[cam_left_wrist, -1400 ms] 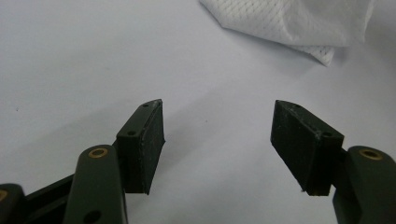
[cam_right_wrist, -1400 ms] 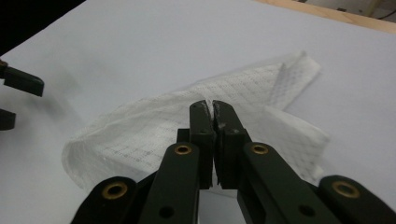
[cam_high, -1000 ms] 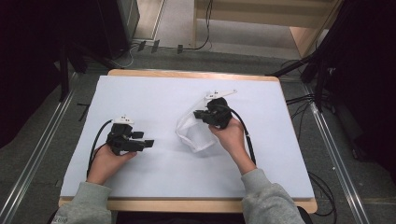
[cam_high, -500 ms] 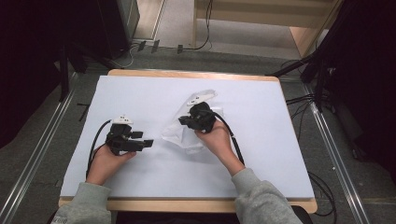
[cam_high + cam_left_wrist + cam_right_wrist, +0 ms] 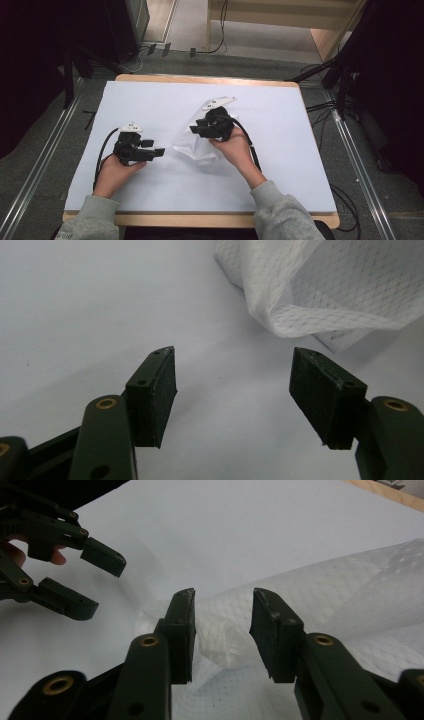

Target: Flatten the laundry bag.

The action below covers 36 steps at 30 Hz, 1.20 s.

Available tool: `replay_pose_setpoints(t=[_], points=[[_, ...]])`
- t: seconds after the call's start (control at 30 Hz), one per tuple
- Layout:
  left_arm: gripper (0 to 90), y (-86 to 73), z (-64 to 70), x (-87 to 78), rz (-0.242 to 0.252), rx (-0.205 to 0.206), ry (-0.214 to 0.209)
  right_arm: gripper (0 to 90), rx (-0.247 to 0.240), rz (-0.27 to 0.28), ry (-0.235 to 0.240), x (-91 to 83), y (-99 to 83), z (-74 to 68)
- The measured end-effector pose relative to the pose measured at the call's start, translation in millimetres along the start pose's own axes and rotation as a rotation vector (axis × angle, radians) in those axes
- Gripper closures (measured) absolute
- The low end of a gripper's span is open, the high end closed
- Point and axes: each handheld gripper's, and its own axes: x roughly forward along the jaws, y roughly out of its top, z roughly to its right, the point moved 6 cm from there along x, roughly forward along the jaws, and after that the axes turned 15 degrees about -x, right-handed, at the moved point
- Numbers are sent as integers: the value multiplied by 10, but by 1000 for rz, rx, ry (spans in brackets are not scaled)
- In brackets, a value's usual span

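Mesh bag (image 5: 196,145): one, white, centre of frame on the tabletop (image 5: 300,165).
Left tool (image 5: 159,151): one, jaws spread, empty.
Right tool (image 5: 196,131): one, jaws apart over the bag, gripping nothing.

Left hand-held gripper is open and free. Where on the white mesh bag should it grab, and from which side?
Probably the raised folded edge of the white mesh bag facing the left hand-held gripper. That edge stands off the white table cover, so the open jaws could straddle it coming in low from the person's left. The right hand-held gripper already straddles the bunched far part, so take the near corner.
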Motion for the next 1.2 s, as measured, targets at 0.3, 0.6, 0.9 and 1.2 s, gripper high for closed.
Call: replay_pose_setpoints(t=[0.3,0.6,0.9,1.2], points=[[374,157,131,72,11,33,-22,609,18,3,-29,-250,-73,55],[369,312,247,252,-5,63,-61,622,79,1,-121,-688,-410,341],[372,405,290,407,-20,80,-64,619,172,-41,-180,-809,-858,570],[451,465,305,624,-59,75,-60,608,176,-55,-190,-782,-964,580]])
